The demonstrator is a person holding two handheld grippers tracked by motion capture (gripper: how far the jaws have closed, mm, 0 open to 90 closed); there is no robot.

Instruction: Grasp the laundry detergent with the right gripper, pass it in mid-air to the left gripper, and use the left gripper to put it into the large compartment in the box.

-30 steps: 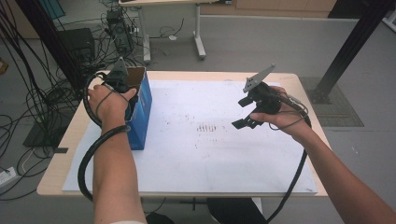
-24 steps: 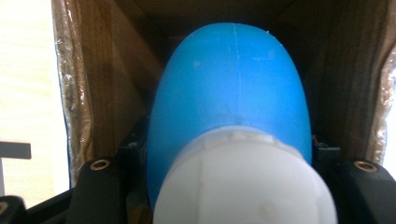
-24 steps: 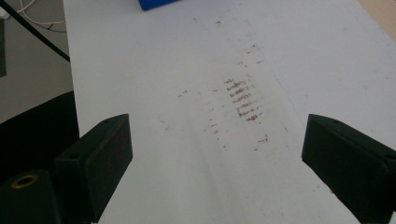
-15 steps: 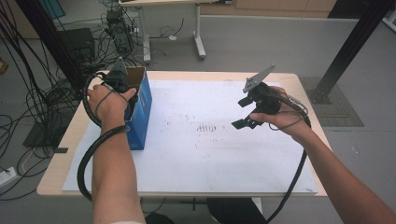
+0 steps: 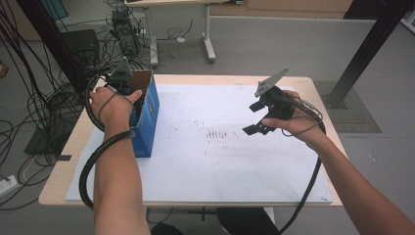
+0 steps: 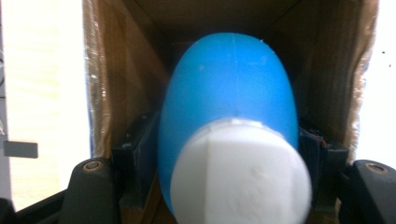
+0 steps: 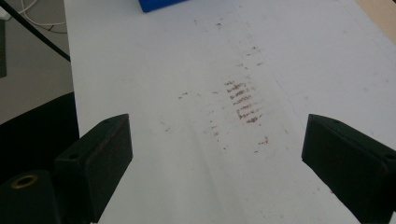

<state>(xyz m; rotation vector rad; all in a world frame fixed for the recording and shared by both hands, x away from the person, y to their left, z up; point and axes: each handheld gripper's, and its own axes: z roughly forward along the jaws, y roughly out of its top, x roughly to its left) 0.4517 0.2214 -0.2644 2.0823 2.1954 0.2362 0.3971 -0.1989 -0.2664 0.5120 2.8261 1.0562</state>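
Change: both your hands sit as before, nothing shifted | Position: your left tool (image 5: 128, 88) is sunk in the open blue box (image 5: 147, 117) at the bench (image 5: 220, 166) left edge, clamped on the blue bottle (image 6: 229, 98) | Look: smooth, egg-shaped, white cap (image 6: 240, 175) facing the camera | Right tool (image 5: 258, 119): jaws wide apart, holding nothing, above the white sheet.

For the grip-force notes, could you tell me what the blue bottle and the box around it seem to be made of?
Blue oval bottle with white cap: probably matte plastic, with a smooth moulded surface and soft sheen. Blue-sided open box: cardboard, judging by its brown raw inside walls; the outside looks printed blue.
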